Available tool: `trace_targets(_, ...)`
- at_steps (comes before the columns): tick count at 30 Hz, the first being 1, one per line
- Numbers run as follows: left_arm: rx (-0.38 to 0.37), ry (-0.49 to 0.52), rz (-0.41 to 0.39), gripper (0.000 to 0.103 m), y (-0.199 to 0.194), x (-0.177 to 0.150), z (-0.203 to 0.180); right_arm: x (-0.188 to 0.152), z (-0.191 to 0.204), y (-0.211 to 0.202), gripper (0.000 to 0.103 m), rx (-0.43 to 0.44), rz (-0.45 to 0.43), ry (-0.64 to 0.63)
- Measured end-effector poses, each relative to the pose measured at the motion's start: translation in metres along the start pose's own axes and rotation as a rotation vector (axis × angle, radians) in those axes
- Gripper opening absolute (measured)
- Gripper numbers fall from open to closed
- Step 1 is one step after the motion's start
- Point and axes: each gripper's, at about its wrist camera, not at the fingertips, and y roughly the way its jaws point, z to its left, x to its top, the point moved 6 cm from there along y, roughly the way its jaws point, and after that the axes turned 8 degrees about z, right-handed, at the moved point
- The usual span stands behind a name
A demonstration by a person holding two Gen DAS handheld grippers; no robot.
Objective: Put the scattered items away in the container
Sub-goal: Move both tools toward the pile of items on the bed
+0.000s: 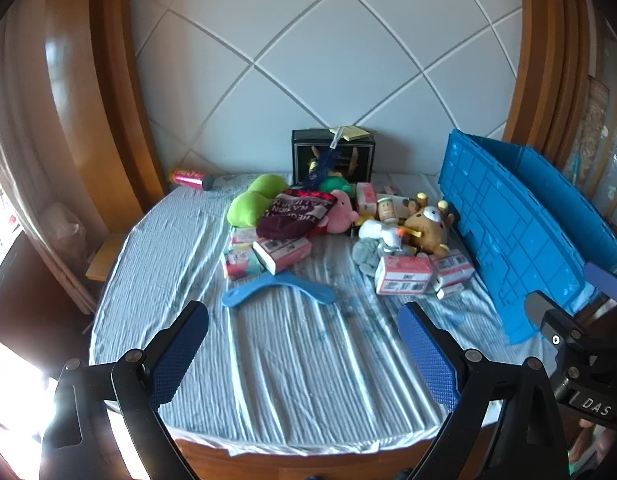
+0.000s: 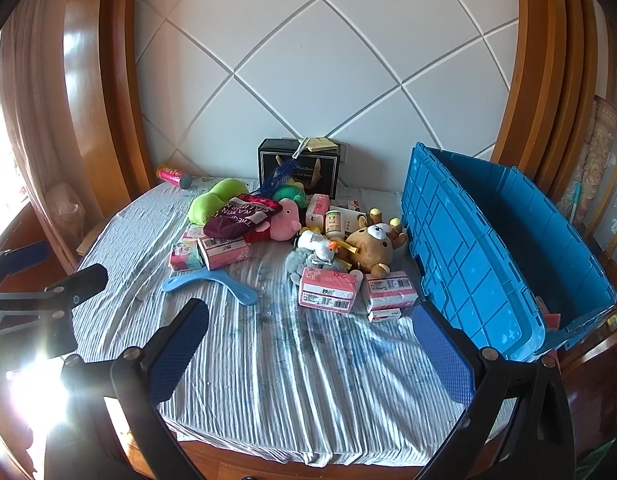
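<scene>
A heap of toys [image 2: 372,244] and packets [image 2: 328,290] is spread across the far middle of the bed [image 2: 268,360]. A crate [image 2: 468,264] is set at the right edge, just beside the packets. A box [image 2: 298,168] is stood behind the heap, against the wall, and a hanger [image 2: 210,284] is laid near the heap's left side.

Daylight came from a window left of both claws, strong and warm. Blown-out white glare sat at the lower-left corner of both views, washing over the left claw [image 1: 304,354] linkage and the right claw [image 2: 308,356] linkage. Glossy wooden frame [image 2: 84,92] showed bright specular streaks. White quilted wall panel [image 1: 328,60] was evenly lit. Striped sheet [image 1: 292,360] ahead of the claws was sharp, folds casting soft shadows. Heavy fisheye bending at edges, dark vignette in corners. Mild softness on the far clutter.
</scene>
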Motion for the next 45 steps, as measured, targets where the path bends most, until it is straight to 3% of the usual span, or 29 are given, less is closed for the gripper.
trace_targets(7, -0.068, 0.002, -0.006, 0.1, 0.007, 0.006, 0.006, -0.002, -0.001, 0.01, 0.103, -0.005, 0.021, -0.001)
trace_targets(10, -0.06, 0.013, -0.003, 0.102, 0.015, 0.008, 0.002, -0.001, -0.005, 0.02, 0.103, 0.003, 0.025, -0.005)
trace_targets(13, -0.079, 0.039, -0.05, 0.102, 0.021, 0.013, -0.006, 0.0, -0.009, 0.031, 0.103, 0.014, 0.025, -0.012)
trace_targets(32, 0.052, -0.008, -0.045, 0.103, 0.115, 0.083, -0.045, 0.054, -0.075, 0.155, 0.103, 0.134, 0.088, -0.087)
trace_targets(39, 0.106, -0.017, -0.015, 0.103, 0.162, 0.098, -0.042, 0.062, -0.083, 0.194, 0.103, 0.159, 0.123, -0.113)
trace_targets(45, 0.111, -0.007, 0.009, 0.103, 0.197, 0.112, -0.034, 0.072, -0.082, 0.214, 0.103, 0.142, 0.138, -0.119)
